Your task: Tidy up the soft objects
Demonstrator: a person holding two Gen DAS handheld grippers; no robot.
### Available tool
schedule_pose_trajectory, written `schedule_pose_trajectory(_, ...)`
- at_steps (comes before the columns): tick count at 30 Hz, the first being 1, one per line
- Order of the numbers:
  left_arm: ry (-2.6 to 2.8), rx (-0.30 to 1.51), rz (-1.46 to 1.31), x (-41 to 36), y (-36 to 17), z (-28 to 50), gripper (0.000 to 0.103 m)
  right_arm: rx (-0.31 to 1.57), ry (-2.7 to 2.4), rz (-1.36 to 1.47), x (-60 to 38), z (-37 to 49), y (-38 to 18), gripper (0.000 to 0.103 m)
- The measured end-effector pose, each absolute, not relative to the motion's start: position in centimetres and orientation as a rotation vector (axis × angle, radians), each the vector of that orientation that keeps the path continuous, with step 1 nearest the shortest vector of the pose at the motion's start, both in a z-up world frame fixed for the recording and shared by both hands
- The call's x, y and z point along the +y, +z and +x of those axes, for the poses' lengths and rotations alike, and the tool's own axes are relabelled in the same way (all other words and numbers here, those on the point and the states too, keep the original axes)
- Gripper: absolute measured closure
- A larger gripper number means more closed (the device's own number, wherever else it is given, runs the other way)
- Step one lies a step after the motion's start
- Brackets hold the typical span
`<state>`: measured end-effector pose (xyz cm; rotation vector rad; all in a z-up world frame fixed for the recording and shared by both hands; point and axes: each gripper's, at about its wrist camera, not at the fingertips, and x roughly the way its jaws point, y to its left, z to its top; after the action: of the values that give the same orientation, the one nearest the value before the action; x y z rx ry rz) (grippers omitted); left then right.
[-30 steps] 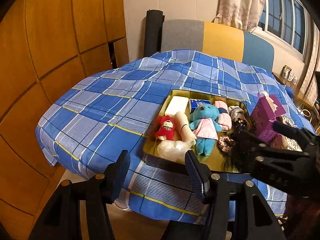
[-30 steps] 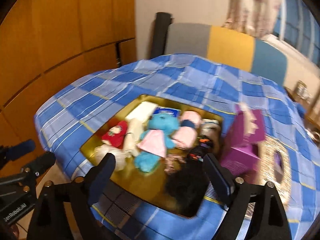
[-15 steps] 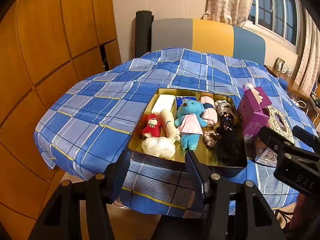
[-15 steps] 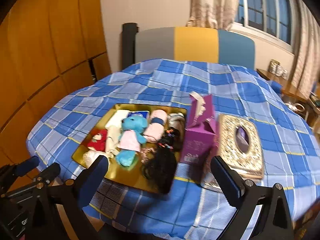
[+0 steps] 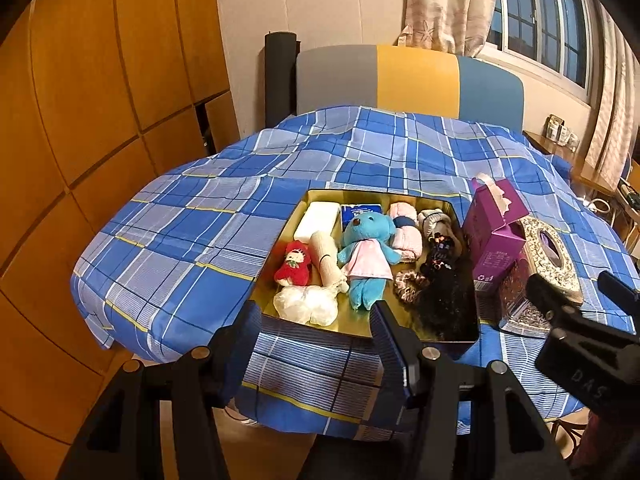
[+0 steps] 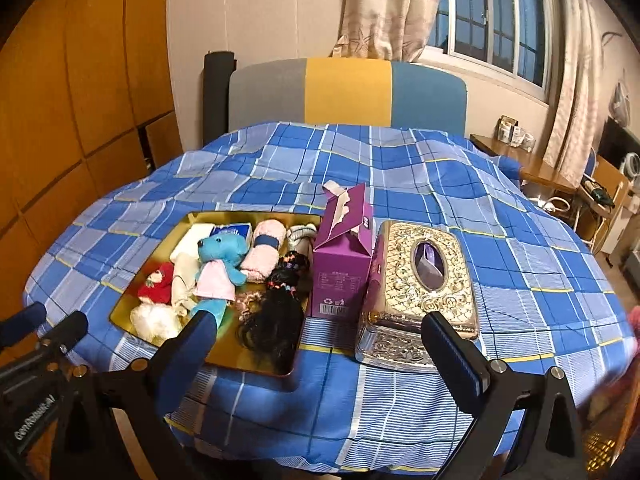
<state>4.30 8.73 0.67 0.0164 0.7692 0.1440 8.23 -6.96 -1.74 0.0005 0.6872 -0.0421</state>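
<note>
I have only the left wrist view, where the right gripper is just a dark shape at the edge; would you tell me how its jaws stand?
Observer: The right gripper is wide open, with nothing between its fingers.
Operator: Thank you. What does it face?
Observer: It faces the ornate tissue box and the purple box, which stand side by side just right of the gold tray.
Operator: Does anything lie on the cloth to the right of the ornate box?
Observer: No. The checked tablecloth is bare there, as far as its edge.
</note>
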Motion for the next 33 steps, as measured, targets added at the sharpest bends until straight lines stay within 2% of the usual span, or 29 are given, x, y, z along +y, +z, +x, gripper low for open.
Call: schedule_pose_trajectory(33, 0.116, 0.787, 0.02, 8.16, 0.47, 4.32, 0.046, 0.708, -0.055, 0.028, -7.56, 8.61, -2.26, 0.0)
